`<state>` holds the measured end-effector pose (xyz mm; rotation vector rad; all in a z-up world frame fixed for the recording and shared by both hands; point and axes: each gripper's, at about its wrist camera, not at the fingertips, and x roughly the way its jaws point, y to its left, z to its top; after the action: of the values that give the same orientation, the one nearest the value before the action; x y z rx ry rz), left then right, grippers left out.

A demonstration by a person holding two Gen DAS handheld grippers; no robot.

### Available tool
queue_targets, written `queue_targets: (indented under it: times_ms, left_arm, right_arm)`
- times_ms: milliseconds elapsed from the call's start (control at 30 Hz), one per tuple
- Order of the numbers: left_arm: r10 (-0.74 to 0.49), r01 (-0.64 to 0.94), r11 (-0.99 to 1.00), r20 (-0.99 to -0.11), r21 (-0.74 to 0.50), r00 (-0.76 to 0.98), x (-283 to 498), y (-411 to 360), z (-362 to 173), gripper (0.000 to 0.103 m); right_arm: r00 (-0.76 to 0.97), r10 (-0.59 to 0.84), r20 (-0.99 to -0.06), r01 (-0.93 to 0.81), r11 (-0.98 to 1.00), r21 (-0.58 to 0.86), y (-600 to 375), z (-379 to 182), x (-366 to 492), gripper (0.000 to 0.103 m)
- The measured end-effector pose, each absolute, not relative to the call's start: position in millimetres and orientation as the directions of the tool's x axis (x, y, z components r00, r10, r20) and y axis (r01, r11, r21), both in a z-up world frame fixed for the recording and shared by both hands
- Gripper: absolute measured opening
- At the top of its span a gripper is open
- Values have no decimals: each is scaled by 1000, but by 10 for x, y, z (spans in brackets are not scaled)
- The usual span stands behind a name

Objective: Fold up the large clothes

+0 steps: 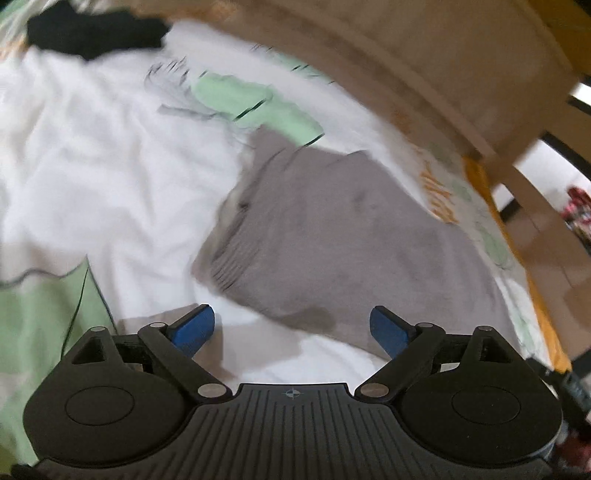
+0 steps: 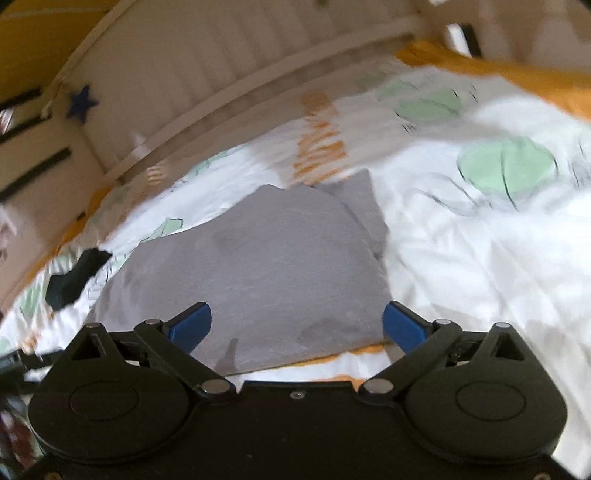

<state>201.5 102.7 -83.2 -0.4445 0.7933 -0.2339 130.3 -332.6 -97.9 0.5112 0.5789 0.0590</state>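
The grey garment (image 1: 332,236) lies on a bed with a white cover (image 1: 92,177) printed in pale green and orange, close to the wooden bed frame (image 1: 424,74) and far from the black cloth (image 1: 92,33) bunched at the cover's far end. It looks like a knit top or sweater, already doubled into a rough, thick pad: flat and plain grey across the middle, with a ribbed hem or cuff showing at the edge turned away from the frame, and a looser flap poking out past its far edge in the right wrist view. I judge it soft, limp and fairly light, not slippery, with nothing fragile about it; it will sag and drag its layers apart if lifted by one point, and the folds could slide open. The best hold is probably at two corners of the near edge, pinching all layers together, or along the ribbed hem where the knit is thicker and firmer. The left gripper (image 1: 291,328) has its jaws spread wide with nothing between its blue pads (image 1: 194,328), hanging over the garment's near edge. The right gripper (image 2: 295,325) is likewise released and empty, its jaws wide, poised over the near edge of the grey garment (image 2: 258,266). Both views are smeared, so finer details stay uncertain.
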Motion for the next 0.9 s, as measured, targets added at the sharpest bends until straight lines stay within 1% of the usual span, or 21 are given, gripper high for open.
queue_targets:
  times_ms: [33,100,233,267,333,533,567,600,633,667,700,733,800,867,900]
  left_arm:
    - [-364,39,881,-626,-471,689,2016,1030,-841,92]
    - [-364,54,888,-625,-457,691,2061,985,-843,92]
    - [-388,84,881,-612,-465,689,2257,954,-892,94]
    - [-400,89,875,-607,-476,687,2320,956,-906,96]
    - [-417,91,861,-592,-500,690,2390,972,-934,97]
    - [-454,115,836,-557,-537,695,2667,988,-949,97]
    - [-461,123,834,-558,-538,690,2689,982,-946,96]
    - [-466,127,832,-558,-539,687,2686,985,-944,96]
    - [-466,125,831,-557,-542,687,2686,996,-942,87]
    - [-464,118,829,-555,-546,690,2667,1017,-938,48]
    - [-453,96,831,-565,-548,690,2656,1048,-942,26]
    - [-468,87,816,-564,-572,680,2660,1095,-953,23]
    - [-496,77,787,-554,-612,668,2639,1163,-939,21]
    - [-506,96,786,-545,-611,669,2594,1176,-845,19]
    - [-513,107,782,-537,-614,670,2566,1181,-787,18]
  right_arm:
    - [829,164,-534,124,878,462,-3333,-996,1322,100]
    - [830,162,-534,154,853,498,-3402,-1046,1313,100]
    - [845,293,-447,99,737,669,-3562,-1167,1362,102]
    - [850,313,-425,88,709,699,-3587,-1187,1398,102]
    - [858,350,-376,64,653,755,-3647,-1252,1506,102]
    - [848,417,-327,-14,634,773,-3629,-1299,1852,102]
    - [844,424,-328,-24,641,767,-3607,-1300,1911,101]
    - [840,427,-334,-29,650,759,-3589,-1303,1946,92]
    - [835,428,-346,-25,658,753,-3580,-1308,1973,71]
    - [827,421,-372,-1,663,748,-3579,-1329,2008,57]
    - [819,409,-403,36,665,746,-3574,-1351,2017,26]
    - [811,406,-421,62,656,752,-3588,-1375,1995,25]
    - [814,412,-409,57,645,762,-3601,-1366,1959,24]
    - [807,398,-436,68,671,739,-3570,-1273,1929,23]
    - [811,395,-432,68,670,740,-3573,-1225,1903,22]
